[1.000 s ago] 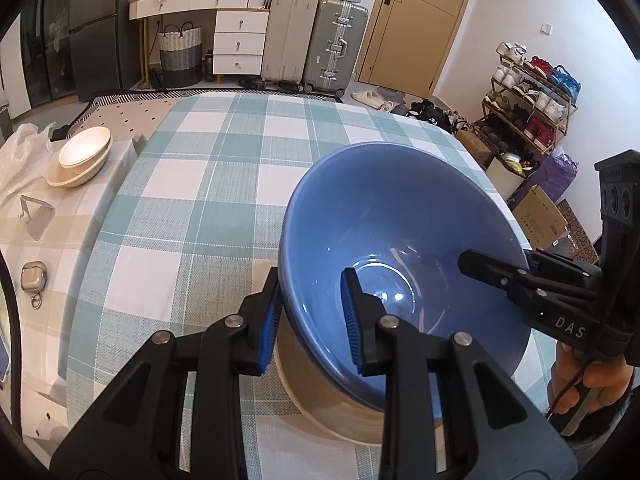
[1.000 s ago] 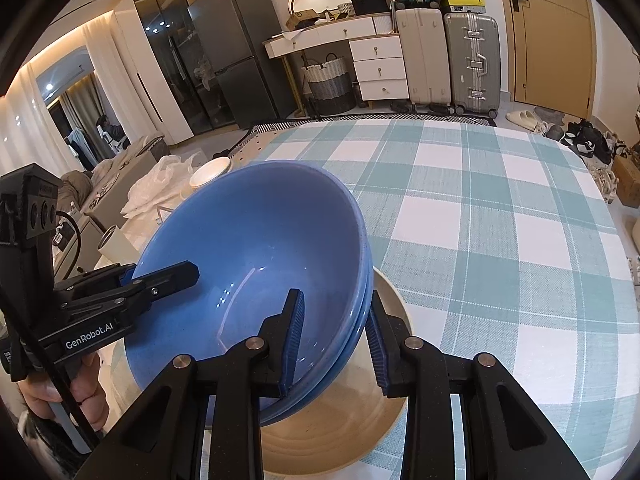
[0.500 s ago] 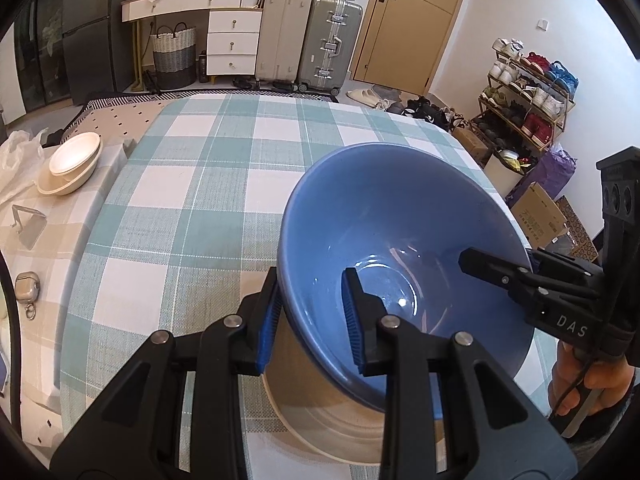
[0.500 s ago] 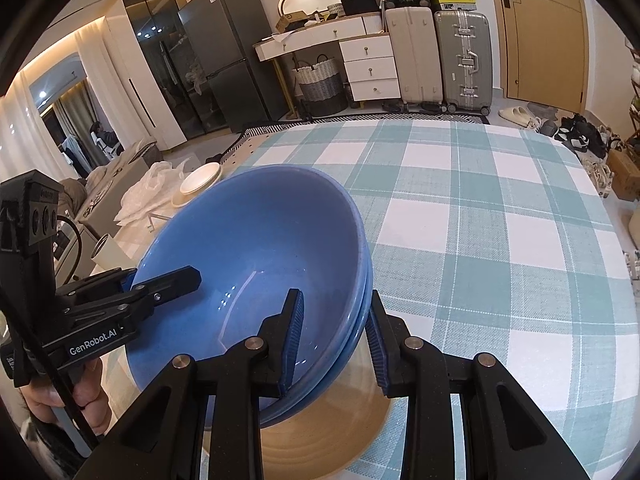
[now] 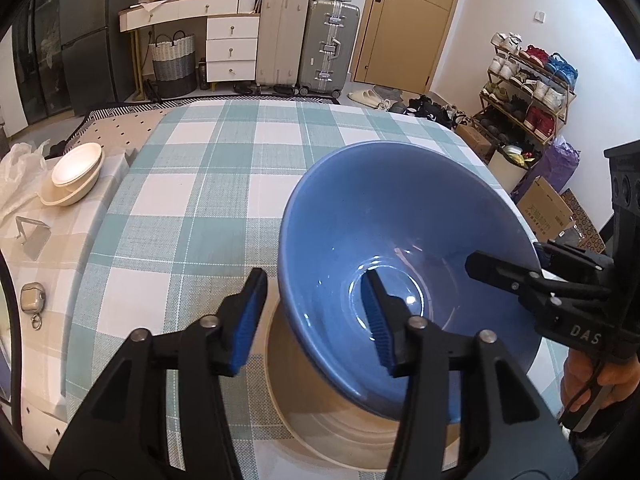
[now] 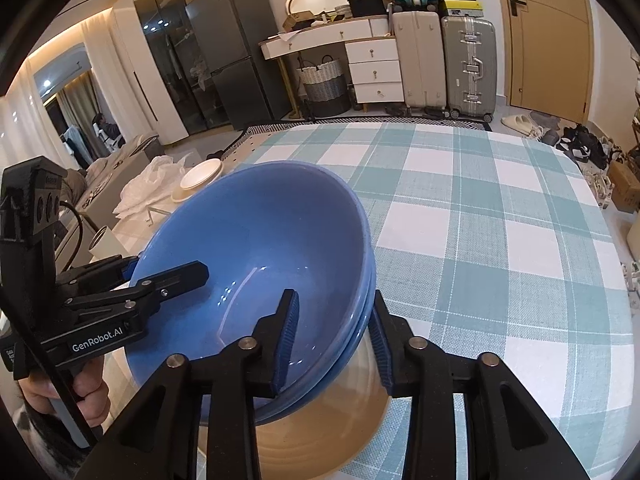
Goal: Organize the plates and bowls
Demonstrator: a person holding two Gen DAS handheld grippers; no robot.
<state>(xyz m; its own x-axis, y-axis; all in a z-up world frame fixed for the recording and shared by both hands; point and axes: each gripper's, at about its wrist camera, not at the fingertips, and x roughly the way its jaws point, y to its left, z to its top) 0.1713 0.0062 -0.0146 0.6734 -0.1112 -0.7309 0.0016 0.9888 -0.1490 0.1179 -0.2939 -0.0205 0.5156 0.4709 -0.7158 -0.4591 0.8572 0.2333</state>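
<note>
The blue bowls (image 6: 256,248) sit nested, at least two deep by the doubled rims seen from the right wrist, inside a wide beige plate (image 5: 320,420) on the near part of the bench (image 5: 208,208), which wears a teal-and-white checked cloth. The stack leans a little in the plate, its inside facing both cameras.

The left tool (image 5: 316,316) straddles the near rim of the stack: one blue pad (image 5: 248,320) stands outside the bowl wall with a clear gap, the other hangs inside over the bowl's bottom. Its jaws are opening and the pads do not press on the rim. The right tool (image 6: 334,336) straddles the rim on the opposite side, one pad inside the bowl and one just beside the outer wall; its jaws are opening too, with the rim between them and daylight on the inner side. Each tool shows in the other's camera, with a hand (image 5: 600,384) on its handle.

Well apart, on a lower side surface by the bench's far left corner, two cream bowls (image 5: 74,174) sit stacked beside a white plastic bag (image 5: 20,168)
</note>
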